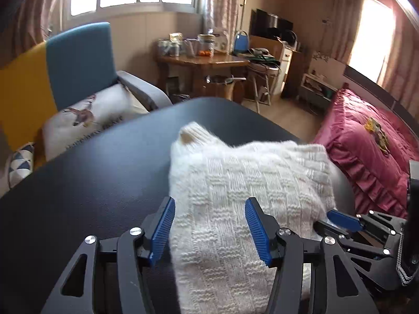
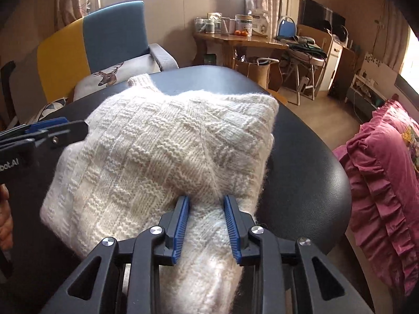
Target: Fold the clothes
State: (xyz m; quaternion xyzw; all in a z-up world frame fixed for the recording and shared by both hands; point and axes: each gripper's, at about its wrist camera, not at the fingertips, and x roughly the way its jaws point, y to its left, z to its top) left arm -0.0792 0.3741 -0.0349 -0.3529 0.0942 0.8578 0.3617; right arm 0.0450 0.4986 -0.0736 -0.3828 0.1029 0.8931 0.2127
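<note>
A white chunky-knit sweater (image 1: 251,180) lies folded on the black round table (image 1: 91,183); it also fills the right wrist view (image 2: 167,141). My left gripper (image 1: 210,231) is open, its blue pads either side of the sweater's near edge, with knit between them. My right gripper (image 2: 207,225) is shut on a bunched fold of the sweater at its near right edge. The right gripper shows in the left wrist view (image 1: 343,221) at the sweater's right side. The left gripper shows in the right wrist view (image 2: 60,128) at the sweater's left side.
A blue and yellow armchair (image 1: 78,62) with a deer cushion (image 2: 110,77) stands behind the table on the left. A bed with a pink ruffled cover (image 1: 366,151) is on the right. A cluttered wooden desk (image 1: 204,60) stands at the back.
</note>
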